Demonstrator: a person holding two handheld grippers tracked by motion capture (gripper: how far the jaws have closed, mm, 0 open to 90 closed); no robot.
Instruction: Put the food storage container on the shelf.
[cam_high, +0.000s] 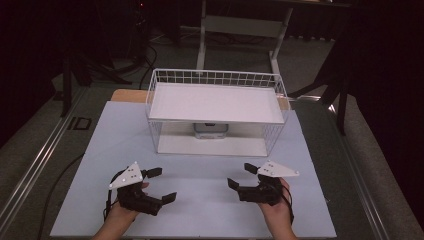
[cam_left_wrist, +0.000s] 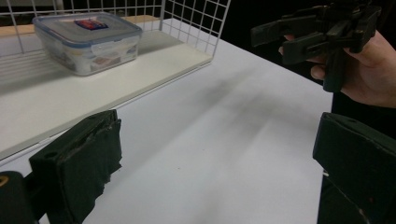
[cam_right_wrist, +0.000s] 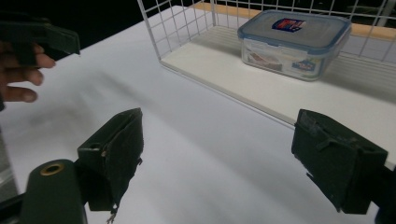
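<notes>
A white wire basket (cam_high: 215, 77) stands at the middle back of the white tabletop (cam_high: 200, 205), with a white board across its top. On its lower board sits a clear plastic box with a blue-rimmed lid (cam_high: 212, 130) (cam_left_wrist: 88, 42) (cam_right_wrist: 294, 42). My left gripper (cam_high: 165, 185) (cam_left_wrist: 215, 158) is held at the near left, open, with nothing between its jaws. My right gripper (cam_high: 240, 175) (cam_right_wrist: 224, 154) is held at the near right, also open and empty. Both point inward, towards each other and the basket's open front. The right gripper (cam_left_wrist: 275, 43) appears across the table in the left gripper view.
The tabletop lies on a wider grey surface with a metal rail (cam_high: 40, 150) along the left. Behind the basket stand white desk legs (cam_high: 240, 25), dark stands and floor cables (cam_high: 145, 60). The left gripper's jaw and a hand (cam_right_wrist: 28, 60) appear at the right gripper view's left.
</notes>
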